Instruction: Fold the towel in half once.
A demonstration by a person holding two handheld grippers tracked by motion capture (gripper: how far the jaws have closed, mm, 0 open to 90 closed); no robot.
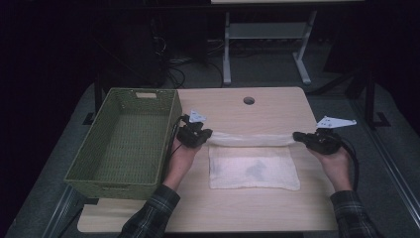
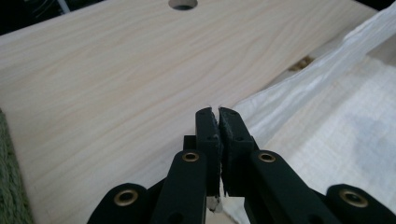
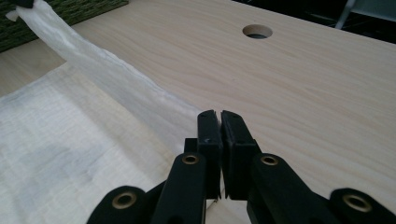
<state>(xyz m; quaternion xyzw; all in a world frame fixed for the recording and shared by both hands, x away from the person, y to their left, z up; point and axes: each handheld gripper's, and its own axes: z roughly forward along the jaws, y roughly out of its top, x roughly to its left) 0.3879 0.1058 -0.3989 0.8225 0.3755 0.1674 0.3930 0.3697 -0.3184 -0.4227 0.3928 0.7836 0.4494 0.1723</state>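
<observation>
White cloth (image 1: 253, 167), thin loose weave with faint grey blotches, lies flat mid-table, far edge lifted and pulled taut into a wrinkled band. Left gripper (image 1: 207, 136) is clamped on the band's left end, right gripper (image 1: 297, 136) on its right end (jaws pressed together in both gripper views, cloth pinched between). Table (image 1: 277, 104) is pale wood grain with a round hole. Green woven basket (image 1: 124, 141), rectangular, sits at the table's left edge. No readable writing anywhere; background too dark to make out.

- High view looks down and forward over the whole table (image 1: 257, 208).
- Both gripper views sit low and close, sharing the towel (image 2: 327, 135) and cable hole (image 3: 257, 31).
</observation>
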